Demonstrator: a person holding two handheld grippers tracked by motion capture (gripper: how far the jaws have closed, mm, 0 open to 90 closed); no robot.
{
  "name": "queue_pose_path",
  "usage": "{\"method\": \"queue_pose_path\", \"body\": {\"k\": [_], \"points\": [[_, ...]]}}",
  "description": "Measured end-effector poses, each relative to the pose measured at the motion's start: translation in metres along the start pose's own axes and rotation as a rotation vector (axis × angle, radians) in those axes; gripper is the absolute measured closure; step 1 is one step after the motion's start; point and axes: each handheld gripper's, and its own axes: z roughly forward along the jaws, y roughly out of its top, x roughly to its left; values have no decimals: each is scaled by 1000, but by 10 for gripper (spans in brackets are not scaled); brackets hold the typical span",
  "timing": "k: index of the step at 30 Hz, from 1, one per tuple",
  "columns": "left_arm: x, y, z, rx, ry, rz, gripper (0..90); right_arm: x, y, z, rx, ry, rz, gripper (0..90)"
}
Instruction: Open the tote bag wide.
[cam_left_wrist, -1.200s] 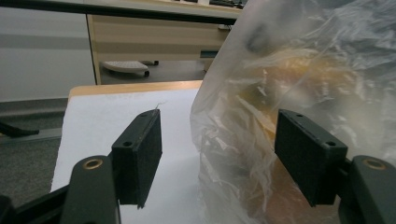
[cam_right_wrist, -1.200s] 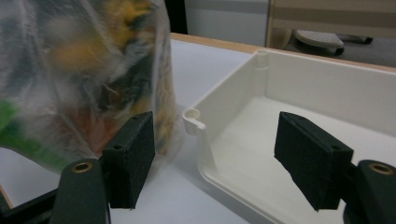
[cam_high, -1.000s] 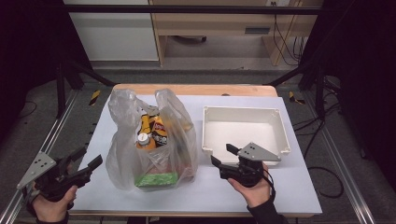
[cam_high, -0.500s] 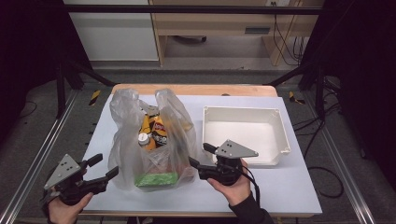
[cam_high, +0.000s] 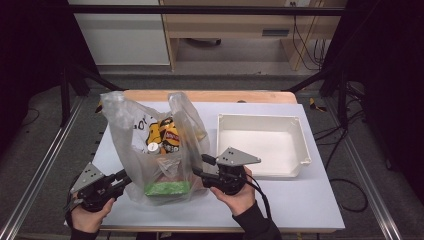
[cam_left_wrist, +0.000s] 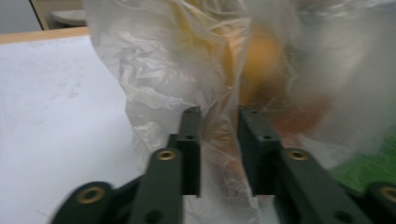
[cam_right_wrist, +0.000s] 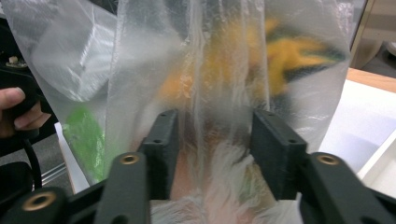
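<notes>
- Centrally on the white table (cam_high: 300, 205) stands a clear plastic bag (cam_high: 125, 130), upright, with its two handle loops raised.
- Inside the bag, the high view shows yellow-and-black snack packets (cam_high: 162, 134), a small round white cap (cam_high: 152, 147) and a green box (cam_high: 167, 188) at the bottom.
- To the bag's right on the table sits a white tray (cam_high: 300, 135), apart from the bag.
- At the bag's lower left side is the left gripper (cam_high: 121, 176), held in the left hand (cam_high: 90, 217). Its jaws have just been closing, and in the left gripper view a fold of the bag's film (cam_left_wrist: 219, 140) lies in the narrow gap between them. Whether the pads already press on the film, I cannot tell.
- At the bag's lower right side is the right gripper (cam_high: 199, 167), held in the right hand (cam_high: 240, 195), with the grey three-cornered plate (cam_high: 237, 157) on top.
- Its jaws have also just been closing. In the right gripper view they stand apart with a pleat of the bag (cam_right_wrist: 205, 102) running down between them; the film does not fill the gap, and the pads (cam_right_wrist: 163, 140) do not visibly press it.
- Blurred through the film in that view are the yellow packets (cam_right_wrist: 289, 56) and the green box (cam_right_wrist: 86, 140), with fingers of the left hand (cam_right_wrist: 18, 112) at the left edge.
</notes>
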Motion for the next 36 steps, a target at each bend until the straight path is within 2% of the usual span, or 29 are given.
{"method": "queue_pose_path", "body": {"k": [1,3,4,7,8,9,12,18,21,24,26,34,36], "points": [[-1,0,1,7,0,-5,761,-1,0,1,4,4,5,583],[-2,-1,2,20,-5,1,842,-2,0,0,11,12,7,675],[-2,-2,2,33,-8,6,887,-3,1,-2,12,18,5,753],[-2,-3,1,48,-13,13,900,-4,1,-6,20,35,3,843],[-2,-3,1,48,-13,13,900,-4,1,-6,20,35,3,843],[-2,-4,0,54,-13,16,900,-3,0,-9,35,39,-12,900],[-3,-9,-1,69,-14,18,900,-4,-4,-12,47,37,-20,900],[-3,-19,-1,111,-1,25,900,-7,-18,-20,72,44,-1,900],[-3,-27,8,149,5,13,900,-9,-33,-21,103,45,8,900],[-2,-32,13,178,8,14,900,-11,-42,-21,110,38,25,900],[-1,-38,20,208,16,10,900,-15,-52,-18,131,27,42,900],[2,-44,25,232,31,6,900,-15,-67,-4,171,-2,44,892],[4,-48,27,239,29,1,886,-13,-70,0,187,-12,36,857]]}}
